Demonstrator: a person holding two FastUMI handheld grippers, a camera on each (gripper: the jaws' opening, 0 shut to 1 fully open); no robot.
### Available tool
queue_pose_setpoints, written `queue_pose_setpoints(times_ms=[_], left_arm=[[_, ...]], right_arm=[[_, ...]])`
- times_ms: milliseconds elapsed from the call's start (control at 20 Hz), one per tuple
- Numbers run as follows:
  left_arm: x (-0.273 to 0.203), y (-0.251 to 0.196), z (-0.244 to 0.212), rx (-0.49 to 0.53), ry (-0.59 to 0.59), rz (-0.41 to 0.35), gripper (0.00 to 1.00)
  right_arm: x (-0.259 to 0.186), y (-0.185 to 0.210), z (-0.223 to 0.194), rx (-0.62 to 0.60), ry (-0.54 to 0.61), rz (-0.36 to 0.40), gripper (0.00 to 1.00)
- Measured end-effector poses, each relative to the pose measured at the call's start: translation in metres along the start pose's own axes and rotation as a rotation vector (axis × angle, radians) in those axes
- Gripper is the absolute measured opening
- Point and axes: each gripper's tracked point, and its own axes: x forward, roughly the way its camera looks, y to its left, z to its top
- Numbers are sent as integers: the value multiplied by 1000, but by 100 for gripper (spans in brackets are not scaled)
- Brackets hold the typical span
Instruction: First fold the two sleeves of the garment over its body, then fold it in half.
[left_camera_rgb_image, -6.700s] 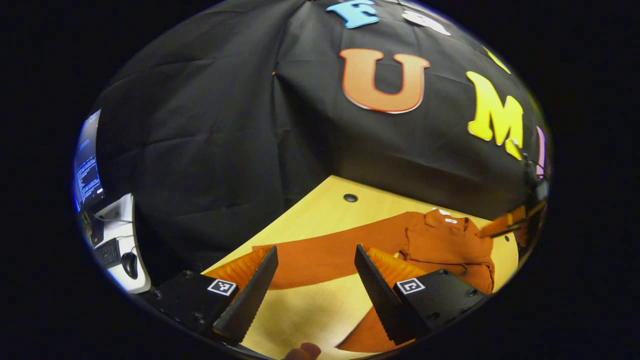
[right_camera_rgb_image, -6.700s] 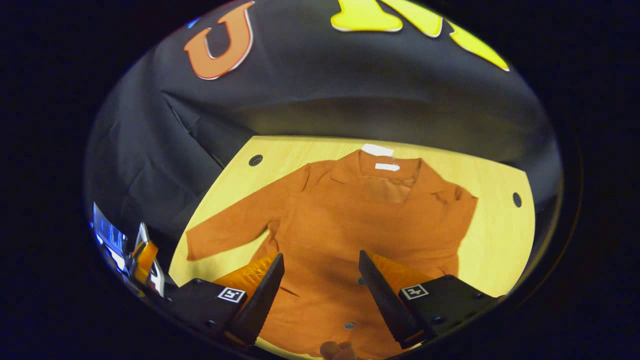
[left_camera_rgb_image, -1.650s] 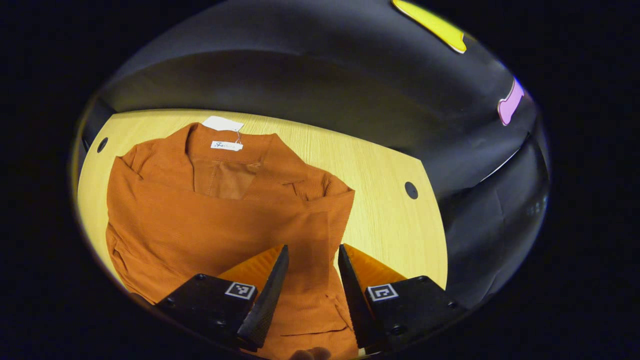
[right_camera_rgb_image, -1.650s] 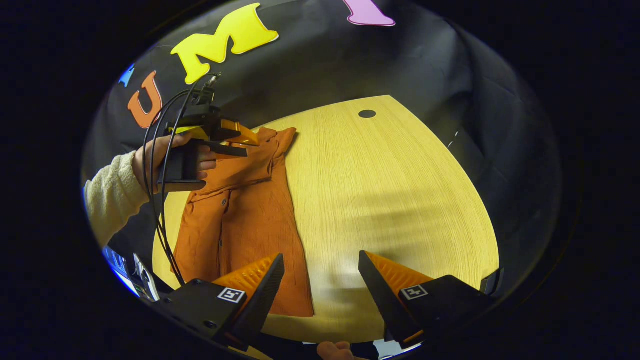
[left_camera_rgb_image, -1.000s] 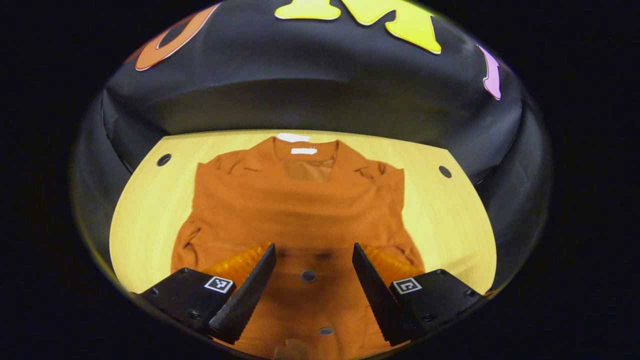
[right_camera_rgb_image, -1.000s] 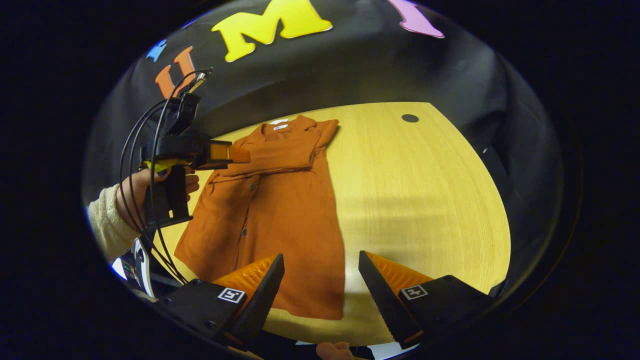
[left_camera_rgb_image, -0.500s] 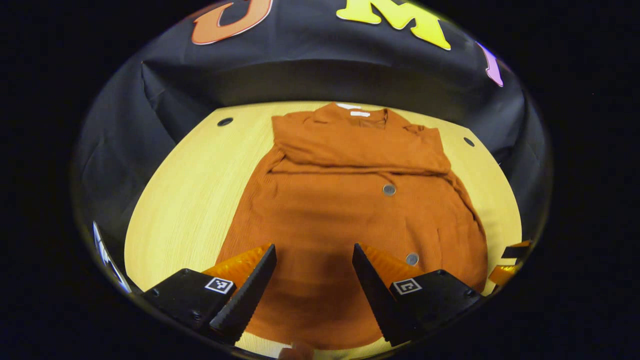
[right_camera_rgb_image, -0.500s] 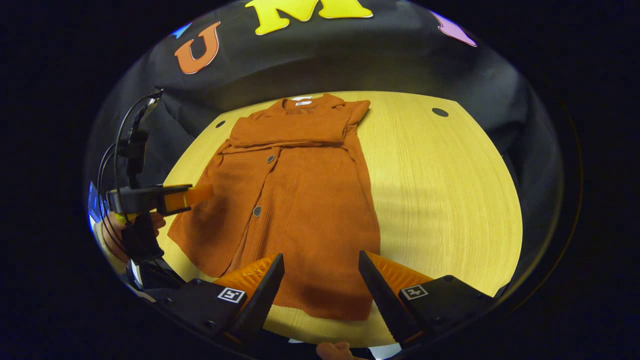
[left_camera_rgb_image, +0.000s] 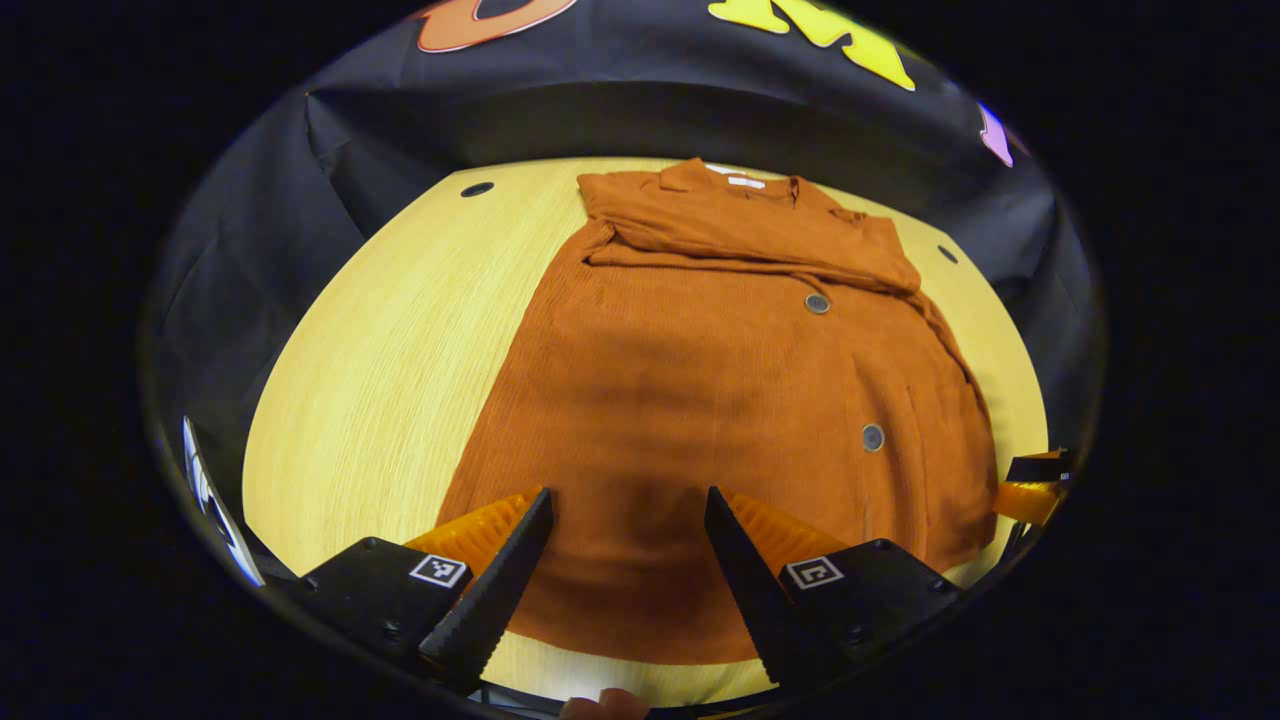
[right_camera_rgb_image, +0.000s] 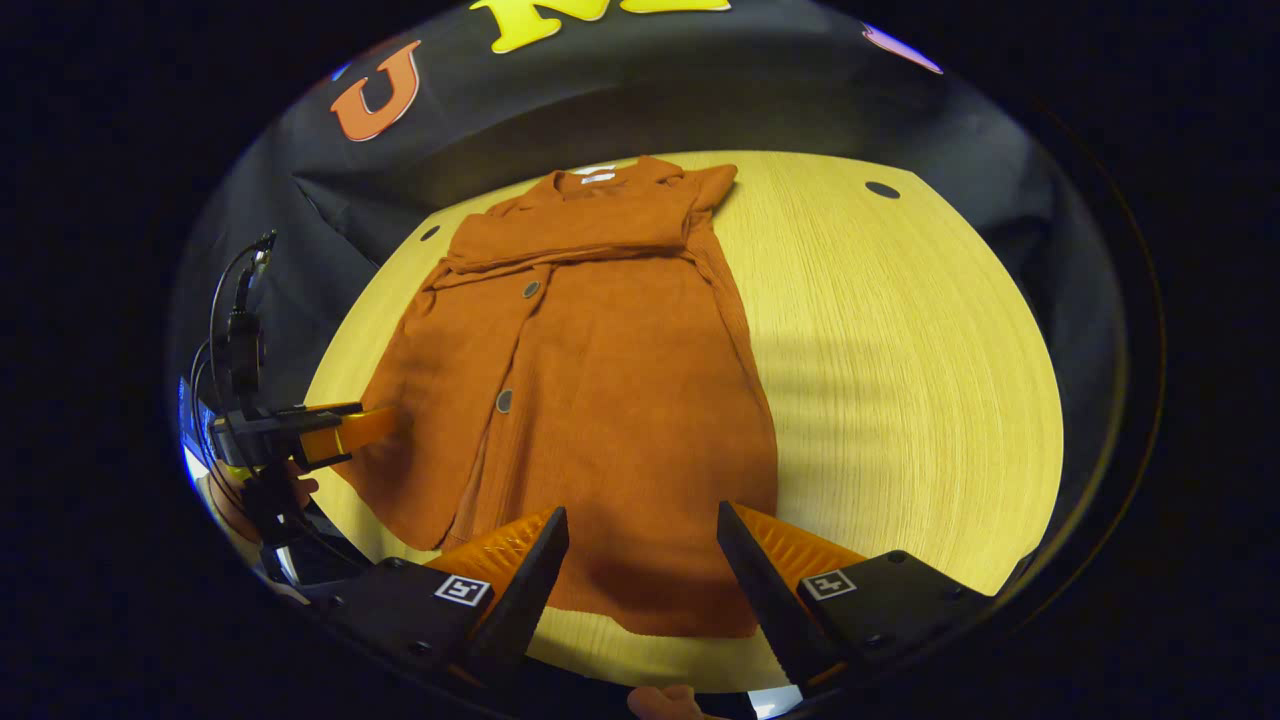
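Left gripper view. Pale wood-grain counter (left_camera_rgb_image: 400, 330) across the middle of the frame, black cloth wall behind it along the top, small dark round holes in the board at upper left and far right. Rust-orange garment (left_camera_rgb_image: 720, 400) lay flat on the counter, filling centre and right of the frame. Long axis ran from the lower centre up to the top centre: collar and white tag at the top, near the wall, hem at the bottom, just ahead of the fingers. Both sleeves lay folded across the chest as a band under the collar. Dark buttons ran down the right part of the front. Left tool (left_camera_rgb_image: 625, 560) at the bottom centre, fingers spread wide with nothing between them, above the hem. Tip of the other tool at the right edge.

Right gripper view. Same counter (right_camera_rgb_image: 900, 350), broad bare wood on the right half of the frame, black wall above. Garment left of centre, collar at top centre, hem at lower centre, leaning slightly. Right tool (right_camera_rgb_image: 640, 570) at the bottom centre, fingers apart and holding nothing, over the hem's right portion. Left tool at the left edge beside the garment's side, cables rising from it.
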Motion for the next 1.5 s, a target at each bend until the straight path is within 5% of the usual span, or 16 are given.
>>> queue_pose_setpoints(times_ms=[300,600,1050,1500], left_arm=[[-8,52,-7,149,144,-44,95],[-20,113,-22,35,294,-90,100],[-47,80,-40,-128,505,-331,94],[-70,42,-31,-220,549,-497,89]], right_arm=[[-3,-26,-30,1,153,116,96],[-14,-64,-43,112,287,190,96],[-27,-76,-60,173,403,285,96],[-21,-39,-65,237,482,387,94]])
